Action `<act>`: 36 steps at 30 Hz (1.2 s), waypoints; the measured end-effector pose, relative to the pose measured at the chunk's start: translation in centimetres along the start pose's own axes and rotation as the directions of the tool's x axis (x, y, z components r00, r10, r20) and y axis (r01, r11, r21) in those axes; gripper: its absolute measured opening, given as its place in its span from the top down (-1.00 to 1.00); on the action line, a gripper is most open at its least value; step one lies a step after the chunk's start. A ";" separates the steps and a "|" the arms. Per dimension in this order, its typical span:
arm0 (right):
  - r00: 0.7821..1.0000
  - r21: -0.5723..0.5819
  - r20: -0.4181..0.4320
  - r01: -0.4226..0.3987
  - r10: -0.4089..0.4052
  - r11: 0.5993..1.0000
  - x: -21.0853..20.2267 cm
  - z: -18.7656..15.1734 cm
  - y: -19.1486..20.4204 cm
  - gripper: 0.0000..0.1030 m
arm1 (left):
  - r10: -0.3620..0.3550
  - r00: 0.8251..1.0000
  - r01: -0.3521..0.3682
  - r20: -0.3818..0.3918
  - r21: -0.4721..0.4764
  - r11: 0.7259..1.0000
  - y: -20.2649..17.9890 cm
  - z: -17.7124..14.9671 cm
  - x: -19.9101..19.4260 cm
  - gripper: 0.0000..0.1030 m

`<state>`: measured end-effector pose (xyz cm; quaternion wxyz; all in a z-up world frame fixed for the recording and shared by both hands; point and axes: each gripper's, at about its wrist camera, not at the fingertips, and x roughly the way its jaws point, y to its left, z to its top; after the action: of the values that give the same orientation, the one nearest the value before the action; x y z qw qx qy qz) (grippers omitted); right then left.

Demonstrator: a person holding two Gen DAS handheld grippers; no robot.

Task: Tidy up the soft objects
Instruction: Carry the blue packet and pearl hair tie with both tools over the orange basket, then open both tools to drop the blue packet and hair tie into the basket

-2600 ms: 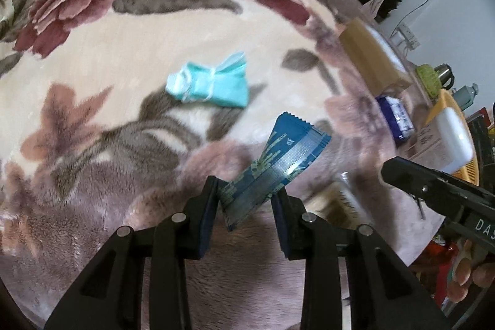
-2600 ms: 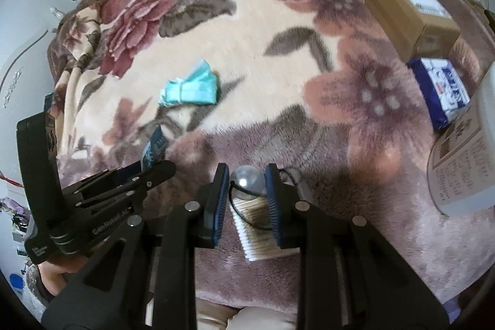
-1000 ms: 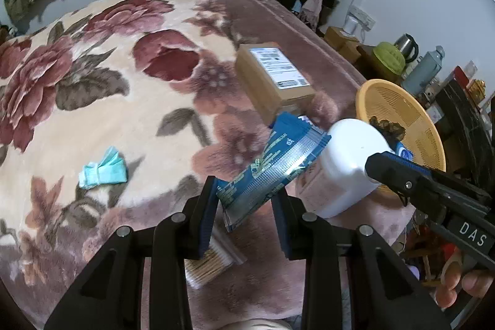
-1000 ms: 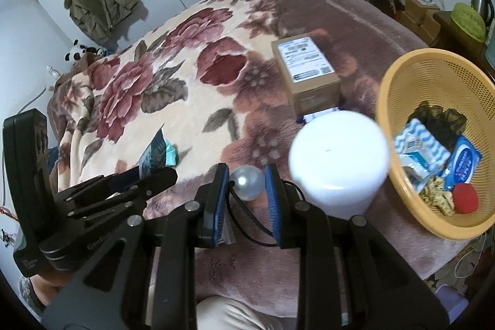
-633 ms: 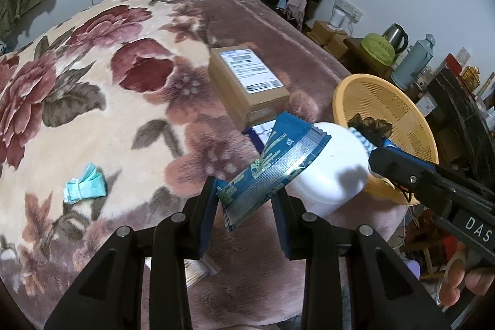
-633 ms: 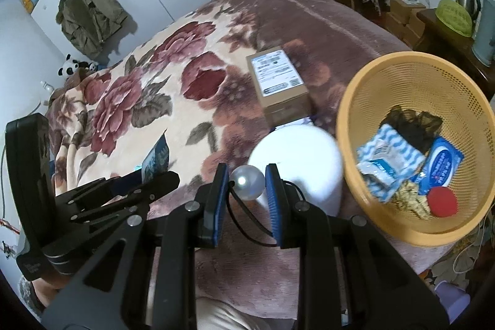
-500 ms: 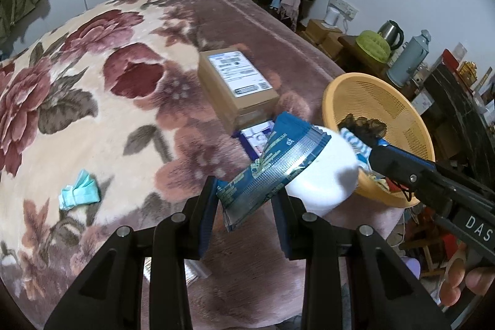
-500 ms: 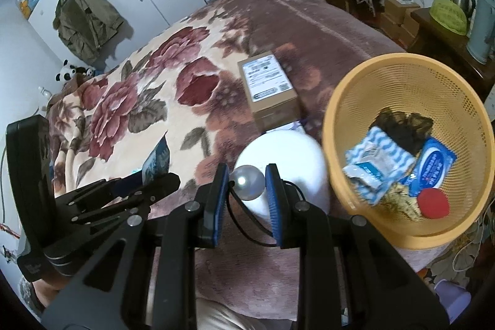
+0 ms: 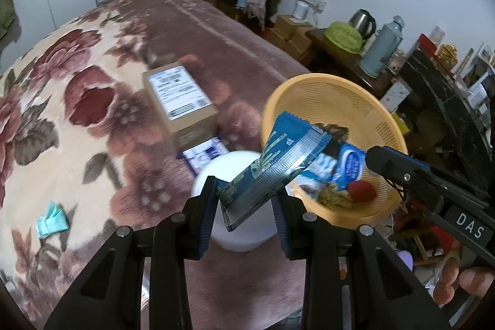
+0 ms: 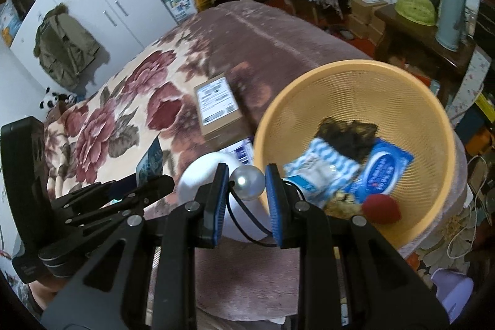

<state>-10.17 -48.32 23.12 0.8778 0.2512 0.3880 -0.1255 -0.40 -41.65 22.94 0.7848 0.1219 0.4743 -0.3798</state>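
The left gripper (image 9: 244,203) pinches a blue packet (image 9: 275,166) at lower centre, its top leaning right toward the orange basket (image 9: 312,88). The right gripper (image 10: 246,184) clamps a pearl hair tie (image 10: 247,179) at centre frame, beside the basket's left rim. A teal cloth (image 9: 52,220) lies at lower left on the blanket (image 9: 77,76).

The blanket (image 9: 92,57) has dark red flowers on cream, the basket (image 10: 427,126) is orange, the packet (image 9: 278,163) blue and silver.
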 end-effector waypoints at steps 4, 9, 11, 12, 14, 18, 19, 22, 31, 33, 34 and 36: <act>1.000 0.028 0.019 0.024 -0.024 0.999 -0.9 0.4 -2.0 0.52 | -0.025 1.000 0.025 -0.004 0.023 0.999 -2.0 0.8 0.7 0.32; 0.998 0.063 0.039 0.053 -0.056 0.997 -2.1 0.7 -4.2 0.52 | -0.058 0.998 0.058 -0.008 0.059 0.997 -4.9 1.7 1.6 0.31; 0.997 0.075 0.043 0.063 -0.067 0.995 -2.4 0.8 -4.9 0.52 | -0.074 0.997 0.075 -0.010 0.067 0.995 -5.9 1.9 1.9 0.31; 0.996 0.083 0.047 0.069 -0.073 0.994 -2.5 0.9 -5.3 0.51 | -0.083 0.996 0.084 -0.008 0.071 0.994 -6.5 2.0 2.1 0.30; 0.995 0.100 0.052 0.078 -0.083 0.992 -2.7 0.9 -5.9 0.50 | -0.105 0.994 0.105 -0.008 0.075 0.992 -7.4 2.1 2.5 0.30; 0.992 0.161 0.063 0.101 -0.112 0.982 -3.0 0.9 -7.7 0.31 | -0.146 0.989 0.147 -0.016 0.096 0.984 -8.8 1.7 3.0 -0.39; 0.991 0.177 0.059 0.109 -0.121 0.978 -3.0 0.9 -8.1 0.17 | -0.145 0.989 0.145 -0.012 0.105 0.984 -8.9 1.5 2.8 -0.47; 0.988 0.210 0.064 0.125 -0.141 0.970 -3.4 0.6 -8.9 -0.11 | -0.115 0.993 0.115 -0.001 0.121 0.986 -8.5 1.0 2.4 -0.68; 0.988 0.198 0.039 0.136 -0.147 0.971 -2.6 -0.2 -7.7 -1.00 | -0.040 0.999 0.036 0.032 0.094 0.995 -4.8 0.0 0.7 -0.94; 0.989 0.191 0.030 0.137 -0.145 0.972 -2.4 -0.4 -7.3 -1.00 | -0.033 0.999 0.030 0.039 0.078 0.997 -3.8 -0.3 0.3 -0.94; 0.989 0.187 0.026 0.138 -0.146 0.973 -2.3 -0.5 -7.0 -1.00 | -0.027 0.999 0.024 0.043 0.070 0.997 -3.3 -0.4 0.1 -0.94; 0.989 0.177 0.020 0.138 -0.144 0.974 -2.2 -0.8 -6.4 -1.00 | -0.018 0.999 0.015 0.049 0.059 0.998 -2.4 -0.8 -0.4 -0.94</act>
<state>-14.81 -53.28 22.12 0.8475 0.2973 0.3777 -0.2252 -2.69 -42.64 23.25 0.7892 0.1316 0.4443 -0.4031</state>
